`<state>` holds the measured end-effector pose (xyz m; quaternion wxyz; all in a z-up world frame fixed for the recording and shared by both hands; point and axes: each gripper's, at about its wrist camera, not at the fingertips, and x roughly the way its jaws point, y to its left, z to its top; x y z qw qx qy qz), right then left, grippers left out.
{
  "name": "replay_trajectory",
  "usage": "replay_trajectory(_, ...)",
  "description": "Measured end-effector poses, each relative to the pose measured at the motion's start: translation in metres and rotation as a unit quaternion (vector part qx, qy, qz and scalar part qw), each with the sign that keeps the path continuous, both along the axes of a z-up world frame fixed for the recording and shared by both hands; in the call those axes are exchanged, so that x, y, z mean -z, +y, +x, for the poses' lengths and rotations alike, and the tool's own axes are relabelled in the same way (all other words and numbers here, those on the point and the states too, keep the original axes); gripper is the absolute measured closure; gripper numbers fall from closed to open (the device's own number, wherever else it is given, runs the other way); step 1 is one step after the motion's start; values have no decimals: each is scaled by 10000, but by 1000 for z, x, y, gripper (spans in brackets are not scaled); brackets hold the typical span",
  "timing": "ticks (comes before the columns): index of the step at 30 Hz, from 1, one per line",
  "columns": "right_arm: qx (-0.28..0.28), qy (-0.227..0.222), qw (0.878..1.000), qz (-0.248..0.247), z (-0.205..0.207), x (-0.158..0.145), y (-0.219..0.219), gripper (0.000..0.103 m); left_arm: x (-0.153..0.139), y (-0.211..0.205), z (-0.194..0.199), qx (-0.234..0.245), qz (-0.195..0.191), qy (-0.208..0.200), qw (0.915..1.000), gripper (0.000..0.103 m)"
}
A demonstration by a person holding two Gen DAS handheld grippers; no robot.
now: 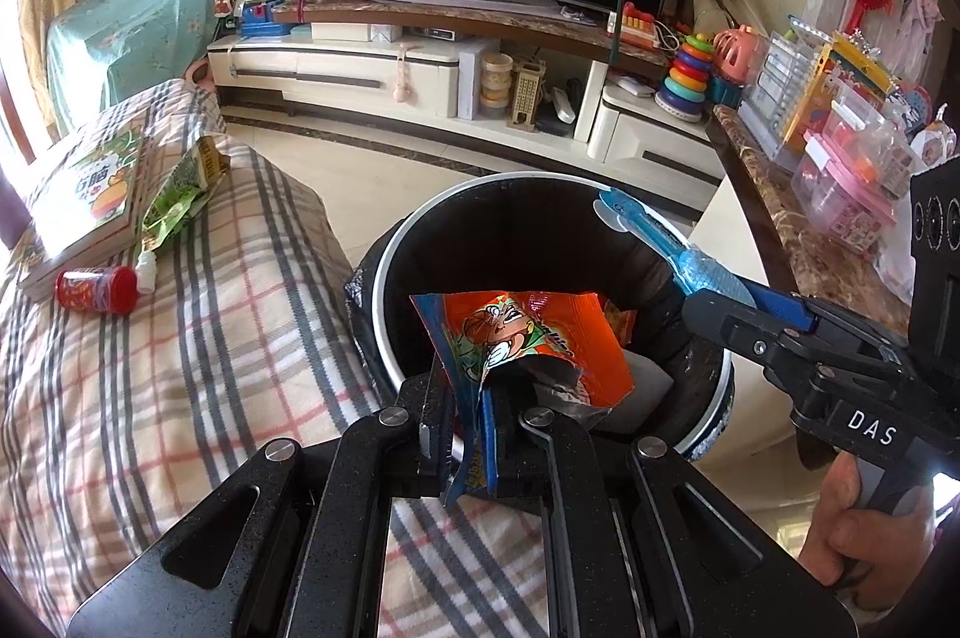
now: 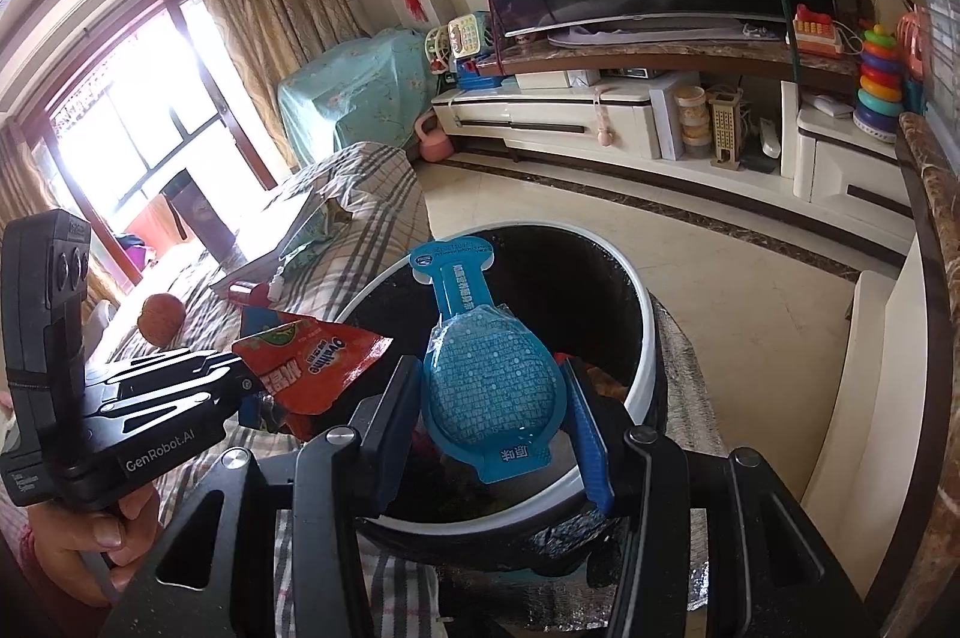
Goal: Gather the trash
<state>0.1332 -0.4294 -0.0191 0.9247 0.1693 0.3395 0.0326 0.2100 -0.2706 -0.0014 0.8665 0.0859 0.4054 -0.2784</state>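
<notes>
Drop-off time: left tongs [image 1: 474,434] clamped on orange snack wrapper [image 1: 528,338], right tongs [image 2: 498,410] gripping blue blister pack [image 2: 489,374] over the trash bin [image 1: 384,278], so next both just need to let go.

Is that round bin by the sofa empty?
No. The trash bin already holds wrappers, seen past the orange snack wrapper pinched above it.
</notes>
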Motion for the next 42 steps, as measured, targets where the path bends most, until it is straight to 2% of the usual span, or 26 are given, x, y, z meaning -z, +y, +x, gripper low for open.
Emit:
replay_trajectory(10, -4, 129, 9999, -65, 18, 3, -7, 55, 4, -9, 9, 25, 55, 51, 10000, 95)
replay_trajectory(12, -20, 164, 9999, -38, 20, 5, -8, 54, 6, -11, 11, 73, 45, 122, 9999, 90)
replay_trajectory(13, -36, 169, 9998, -31, 21, 5, -9, 53, 7, -11, 11, 76, 46, 145, 9999, 78)
replay_trajectory(14, -39, 186, 9998, -14, 22, 6, -9, 53, 7, -10, 11, 42, 56, 132, 9999, 60)
replay_trajectory(16, -41, 201, 9998, 42, 21, 7, -11, 50, 6, -7, 9, -19, 34, 50, 10000, 48)
replay_trajectory(22, 94, 48, 9999, 95, 8, 0, -12, 45, 6, 8, 2, -147, 6, 71, 9999, 45)
replay_trajectory(26, 123, -114, 9998, 132, -4, -10, -7, 30, 3, 26, -8, -323, -114, 49, 9994, 33)
replay_trajectory(29, 131, -267, 9993, 214, -17, -19, 2, 18, -2, 44, -20, -504, -293, 24, 9983, 28)
replay_trajectory(35, 173, -513, 9982, 273, -43, -27, 22, 3, -11, 82, -44, -925, -670, -126, 9934, 16)
replay_trajectory(39, 211, -608, 9976, 236, -61, -25, 38, 1, -13, 108, -66, -1174, -877, -293, 9888, 10)
replay_trajectory(42, 268, -706, 9971, 123, -74, -22, 51, 1, -13, 122, -87, -1264, -939, -587, 9858, 4)
